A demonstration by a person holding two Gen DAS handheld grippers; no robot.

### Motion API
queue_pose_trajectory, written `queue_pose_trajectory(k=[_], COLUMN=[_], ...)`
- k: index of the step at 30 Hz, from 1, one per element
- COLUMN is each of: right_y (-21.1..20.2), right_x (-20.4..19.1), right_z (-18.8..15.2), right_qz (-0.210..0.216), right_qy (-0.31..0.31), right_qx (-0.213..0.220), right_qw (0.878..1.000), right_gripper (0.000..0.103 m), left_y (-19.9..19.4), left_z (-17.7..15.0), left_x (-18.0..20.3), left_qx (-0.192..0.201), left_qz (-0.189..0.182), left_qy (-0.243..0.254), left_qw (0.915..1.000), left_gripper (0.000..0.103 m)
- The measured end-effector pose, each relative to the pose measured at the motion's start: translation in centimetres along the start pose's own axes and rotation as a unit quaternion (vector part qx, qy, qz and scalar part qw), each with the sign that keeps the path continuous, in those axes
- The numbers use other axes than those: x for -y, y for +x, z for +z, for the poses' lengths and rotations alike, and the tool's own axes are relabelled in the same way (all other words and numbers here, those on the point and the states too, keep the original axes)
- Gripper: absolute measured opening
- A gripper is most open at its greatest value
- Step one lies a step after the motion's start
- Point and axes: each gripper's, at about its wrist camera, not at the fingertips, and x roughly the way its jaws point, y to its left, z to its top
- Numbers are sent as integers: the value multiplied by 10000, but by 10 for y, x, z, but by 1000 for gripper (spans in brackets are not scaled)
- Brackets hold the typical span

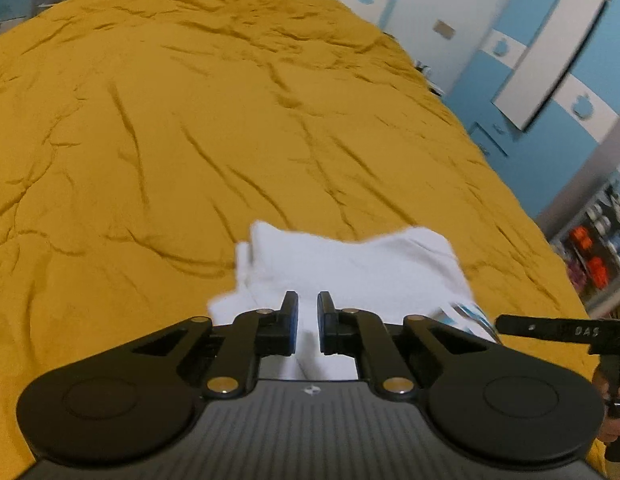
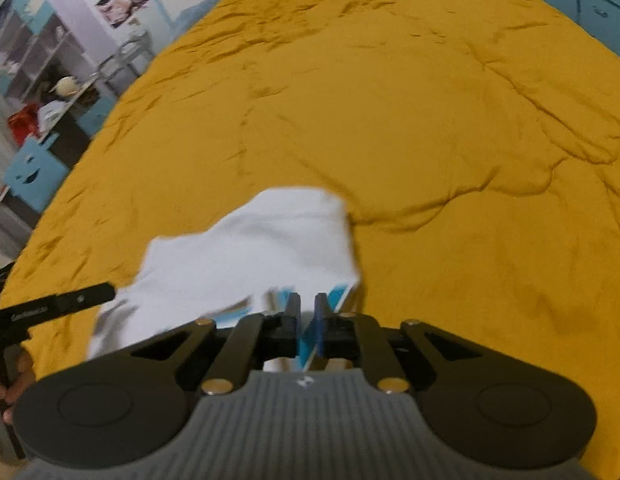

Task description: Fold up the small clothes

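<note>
A white garment with blue trim hangs blurred over the near part of a bed under a wrinkled yellow bedspread. The left tongs are clamped on its white edge, and the right tongs are clamped on its blue-striped edge, so both tongs hold it up.

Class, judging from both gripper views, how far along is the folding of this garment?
Done: the white garment looks partly doubled over on the yellow bedspread. In hand: the left gripper and right gripper each pinch its near edge. Left: finishing the fold and laying it flat.
</note>
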Motion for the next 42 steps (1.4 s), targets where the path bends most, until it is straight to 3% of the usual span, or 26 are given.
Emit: queue_pose_trajectory(k=[2, 4, 7, 14, 20, 23, 25, 35, 42], right_y=[-4, 0, 6, -39, -81, -97, -104, -82, -52], right_x=[-9, -13, -9, -23, -34, -40, -43, -41, -29], right_z=[-16, -30, -37, -50, -92, -115, -129, -169, -191], right_qz=[-55, -195, -239, -109, -51, -145, -189, -572, -651], right_qy=[-155, -282, -140, -324, -551, -763, -915, -1249, -1405], right_qx=[-64, -83, -107, -32, -11, 107, 232, 222, 268], right_qw=[9998, 9994, 9996, 9994, 9985, 9969, 9954, 9903, 9876], right_gripper=[3, 3, 2, 4, 6, 9, 21, 23, 22], left_y=[-3, 9, 15, -30, -69, -84, -89, -64, -47], left_z=[-12, -25, -38, -42, -67, -85, -98, -151, -170], left_x=[7, 8, 5, 20, 45, 56, 61, 67, 49], left_qx=[-77, -297, -326, -108, 27, 82, 128, -35, 145], left_qz=[33, 370, 494, 277, 88, 105, 230, 937, 866], left_qy=[157, 266, 315, 311, 586, 795, 969, 1439, 1237], left_qw=[9998, 9985, 9977, 9991, 9982, 9967, 9949, 9851, 9884], left_gripper=[9, 10, 13, 13, 13, 13, 13, 12, 12])
